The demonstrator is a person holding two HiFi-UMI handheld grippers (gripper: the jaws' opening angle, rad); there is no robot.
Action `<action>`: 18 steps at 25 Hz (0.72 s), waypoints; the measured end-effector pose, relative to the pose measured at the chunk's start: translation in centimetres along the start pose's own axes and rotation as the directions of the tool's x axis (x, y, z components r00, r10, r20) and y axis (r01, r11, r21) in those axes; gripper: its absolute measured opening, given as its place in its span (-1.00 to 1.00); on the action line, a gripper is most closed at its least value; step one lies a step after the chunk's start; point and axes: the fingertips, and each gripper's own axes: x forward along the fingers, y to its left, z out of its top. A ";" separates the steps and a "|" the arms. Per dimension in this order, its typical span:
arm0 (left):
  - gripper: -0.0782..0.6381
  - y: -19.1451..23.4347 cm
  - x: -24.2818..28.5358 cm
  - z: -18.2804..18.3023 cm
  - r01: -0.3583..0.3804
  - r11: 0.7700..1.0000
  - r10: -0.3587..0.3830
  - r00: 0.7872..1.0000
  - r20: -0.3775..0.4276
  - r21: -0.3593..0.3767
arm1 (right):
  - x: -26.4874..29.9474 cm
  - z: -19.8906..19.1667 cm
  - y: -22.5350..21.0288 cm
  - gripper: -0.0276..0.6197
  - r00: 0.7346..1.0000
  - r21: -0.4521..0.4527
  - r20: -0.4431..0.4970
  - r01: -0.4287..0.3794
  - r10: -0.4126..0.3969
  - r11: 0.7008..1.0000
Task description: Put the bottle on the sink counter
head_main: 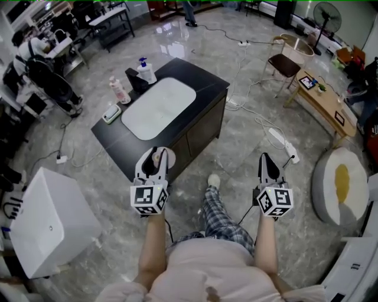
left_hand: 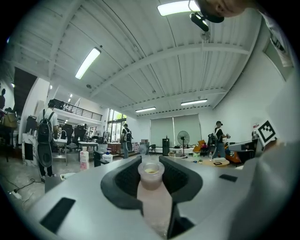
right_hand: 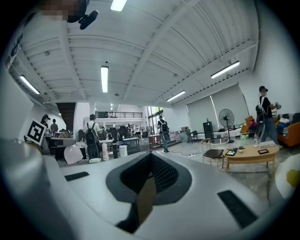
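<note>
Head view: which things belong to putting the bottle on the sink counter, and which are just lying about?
Job: bottle held in the left claw; sink counter.

Lying about: pink bottle, pump bottle and small dish on the counter; white box; wooden table; chair; fan.

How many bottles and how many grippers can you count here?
Bottles: 3 (held bottle, pink bottle, pump bottle)
Grippers: 2 (left gripper, right gripper)
Total: 5
</note>
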 end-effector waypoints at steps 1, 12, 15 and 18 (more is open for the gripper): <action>-0.41 0.4 1.4 0.0 -0.005 1.000 0.005 1.000 0.005 0.003 | 1.7 0.2 -0.4 -0.87 1.000 -0.002 0.005 -0.009 0.009 1.000; -0.41 5.7 21.5 2.8 -0.066 0.998 0.066 0.998 0.003 0.017 | 25.4 3.8 -4.9 -0.87 0.992 0.008 -0.012 -0.126 0.126 0.992; -0.41 7.4 26.7 2.8 -0.082 0.997 0.082 0.997 0.000 0.011 | 31.6 4.4 -5.6 -0.87 0.987 -0.005 -0.018 -0.161 0.161 0.987; -0.41 9.5 32.1 2.7 -0.107 0.994 0.107 0.994 -0.002 0.005 | 38.4 5.4 -6.5 -0.87 0.979 -0.023 -0.015 -0.201 0.201 0.979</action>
